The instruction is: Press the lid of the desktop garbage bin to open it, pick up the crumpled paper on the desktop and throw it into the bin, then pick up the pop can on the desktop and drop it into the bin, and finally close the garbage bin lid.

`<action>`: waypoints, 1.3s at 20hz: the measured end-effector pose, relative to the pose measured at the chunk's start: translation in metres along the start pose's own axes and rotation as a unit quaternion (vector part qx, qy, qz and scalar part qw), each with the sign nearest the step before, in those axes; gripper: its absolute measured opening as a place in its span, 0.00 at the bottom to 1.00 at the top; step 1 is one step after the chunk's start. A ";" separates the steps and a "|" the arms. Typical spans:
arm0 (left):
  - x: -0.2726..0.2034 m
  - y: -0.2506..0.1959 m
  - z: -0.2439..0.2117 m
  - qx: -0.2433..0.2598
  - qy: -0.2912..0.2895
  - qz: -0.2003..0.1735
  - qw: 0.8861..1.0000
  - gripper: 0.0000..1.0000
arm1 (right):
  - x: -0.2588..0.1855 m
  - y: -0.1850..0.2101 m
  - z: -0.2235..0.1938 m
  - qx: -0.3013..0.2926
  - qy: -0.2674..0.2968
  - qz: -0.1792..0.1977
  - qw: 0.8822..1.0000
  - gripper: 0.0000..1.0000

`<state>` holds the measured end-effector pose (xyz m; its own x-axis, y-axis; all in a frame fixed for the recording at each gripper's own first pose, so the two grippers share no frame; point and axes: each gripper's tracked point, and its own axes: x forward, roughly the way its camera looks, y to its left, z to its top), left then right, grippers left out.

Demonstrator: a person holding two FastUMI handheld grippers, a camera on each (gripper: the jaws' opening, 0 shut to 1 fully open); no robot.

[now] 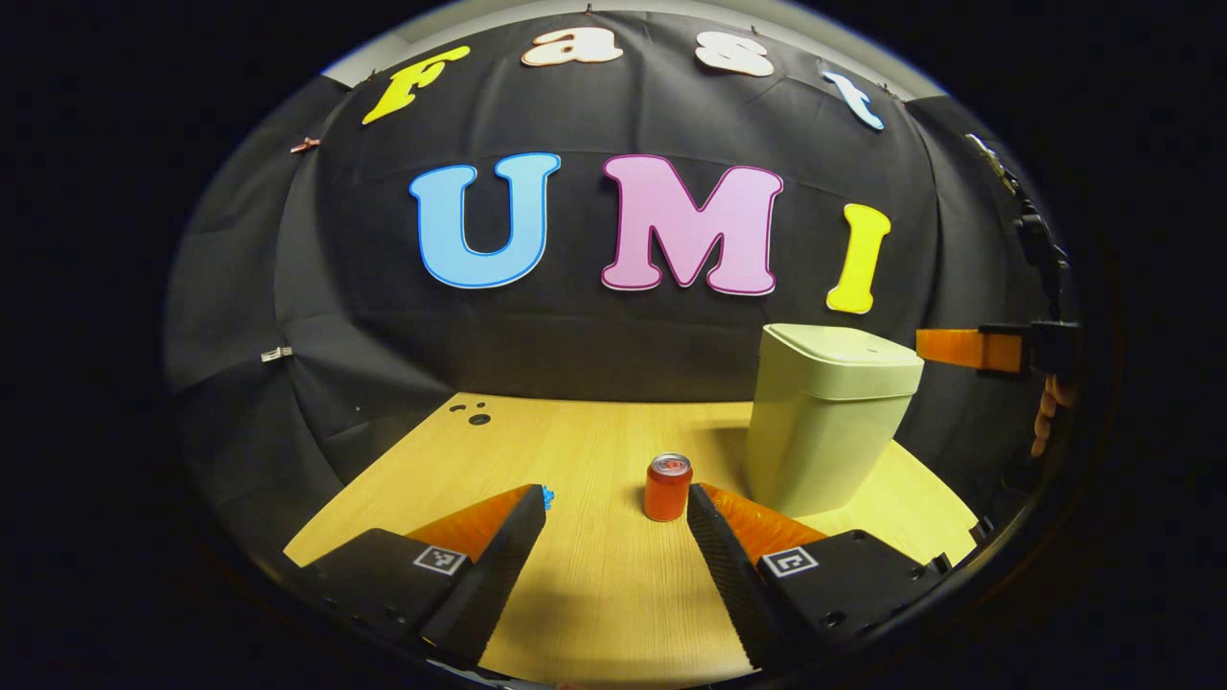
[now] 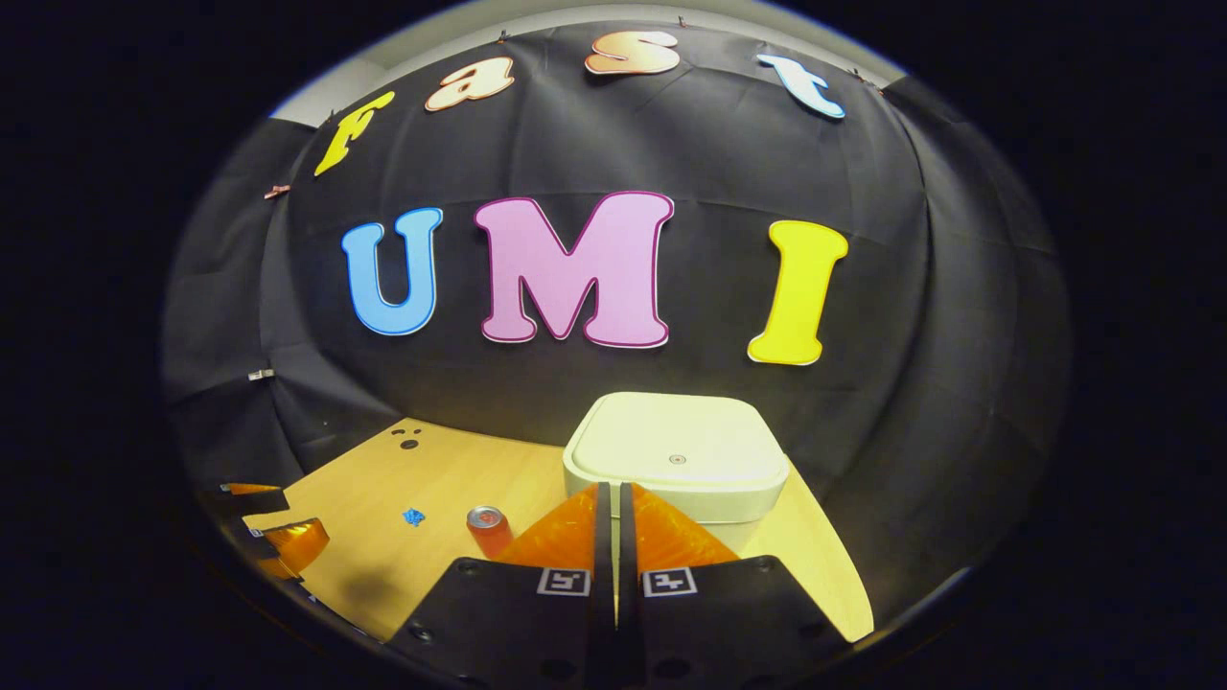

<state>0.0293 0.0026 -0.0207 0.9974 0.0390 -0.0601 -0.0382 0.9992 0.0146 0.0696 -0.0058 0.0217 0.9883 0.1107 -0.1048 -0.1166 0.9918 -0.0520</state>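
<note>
Holding my right gripper (image 2: 606, 498) clenched, empty, just above the near edge of the bin lid (image 2: 676, 450), I judge the step is pressing it open: come straight down near the centre button, then lift off. My left gripper (image 1: 613, 537) waits released over the desk (image 1: 594, 594), pop can (image 1: 667, 487) just ahead, crumpled paper (image 2: 413, 517) beyond. Nothing blocks the bin (image 1: 824, 431).

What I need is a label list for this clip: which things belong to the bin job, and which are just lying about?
Job: garbage bin, its shut lid, pop can, small blue crumpled paper.

Lying about: dark holes in the table, clips on the wall cloth.
</note>
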 end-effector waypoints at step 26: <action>0.012 0.023 -0.023 -0.008 0.035 0.069 0.997 0.96 | 0.100 -0.054 -0.017 0.009 0.056 -0.024 0.998 0.05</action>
<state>0.0394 0.0263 -0.0438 0.9761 0.1764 -0.1272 -0.1762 0.9843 0.0125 0.1734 -0.0496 -0.0033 0.9756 0.0572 -0.2122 -0.0675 0.9969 -0.0414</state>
